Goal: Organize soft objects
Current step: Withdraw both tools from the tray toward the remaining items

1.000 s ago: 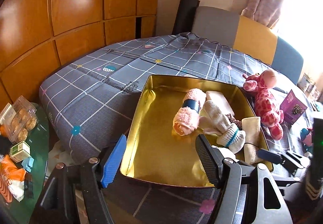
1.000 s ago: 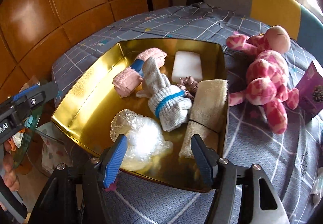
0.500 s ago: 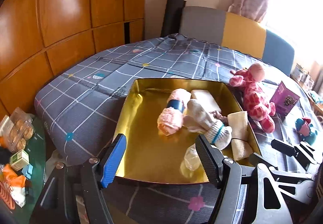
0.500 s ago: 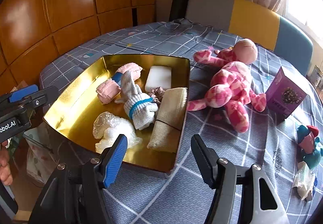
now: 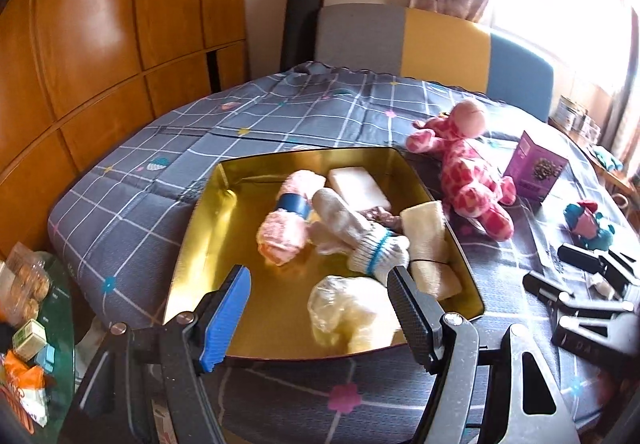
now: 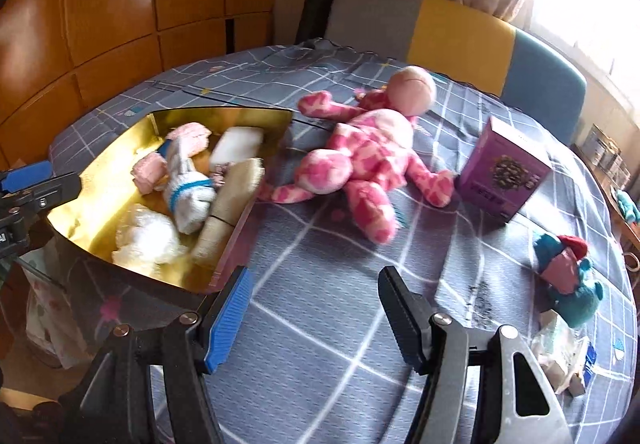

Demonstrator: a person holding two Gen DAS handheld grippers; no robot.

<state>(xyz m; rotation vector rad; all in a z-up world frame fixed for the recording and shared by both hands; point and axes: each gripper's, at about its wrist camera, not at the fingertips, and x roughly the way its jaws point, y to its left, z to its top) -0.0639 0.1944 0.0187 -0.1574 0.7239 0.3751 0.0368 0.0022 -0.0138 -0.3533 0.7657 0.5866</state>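
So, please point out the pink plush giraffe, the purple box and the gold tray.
pink plush giraffe (image 6: 372, 148), right wrist view, its belly.
purple box (image 6: 502, 172), right wrist view, its front face.
gold tray (image 5: 200, 244), left wrist view, its left wall.

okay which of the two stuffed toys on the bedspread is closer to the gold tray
The big pink spotted plush: it lies right beside the gold tray. The small teal-and-pink toy sits far off, past the purple box.

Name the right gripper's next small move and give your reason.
Probably carry the right gripper forward toward the pink plush toy: it lies on the cloth outside the gold tray, and the gripper is open and empty.
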